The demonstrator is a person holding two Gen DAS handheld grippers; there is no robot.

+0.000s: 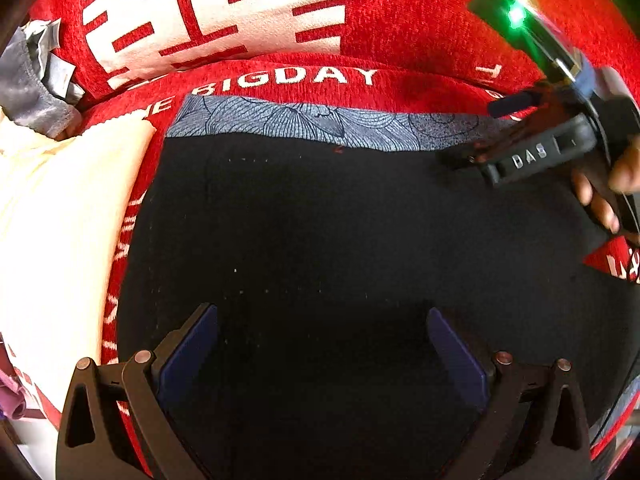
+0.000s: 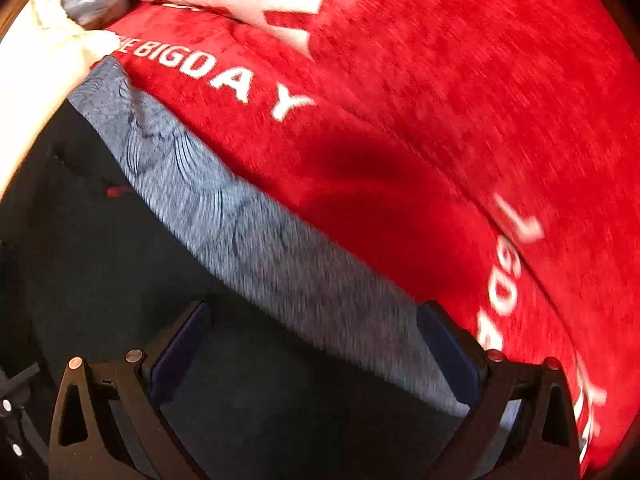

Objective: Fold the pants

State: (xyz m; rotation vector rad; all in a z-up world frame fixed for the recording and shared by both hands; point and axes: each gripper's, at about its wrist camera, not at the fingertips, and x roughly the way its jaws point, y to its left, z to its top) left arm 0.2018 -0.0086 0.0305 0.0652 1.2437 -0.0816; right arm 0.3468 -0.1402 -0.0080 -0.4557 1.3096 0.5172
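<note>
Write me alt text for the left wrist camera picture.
Black pants with a grey patterned waistband lie flat on a red blanket. The left hand-held gripper is open above them; the right hand-held gripper reaches the waistband's far end.

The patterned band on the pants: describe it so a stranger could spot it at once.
Start from the red blanket with white lettering. On it lie the black pants, and along their far edge, just below the words BIGDAY, runs the patterned band. It alone is grey-blue with fine dark line drawings, unlike the plain black cloth beside it.
</note>
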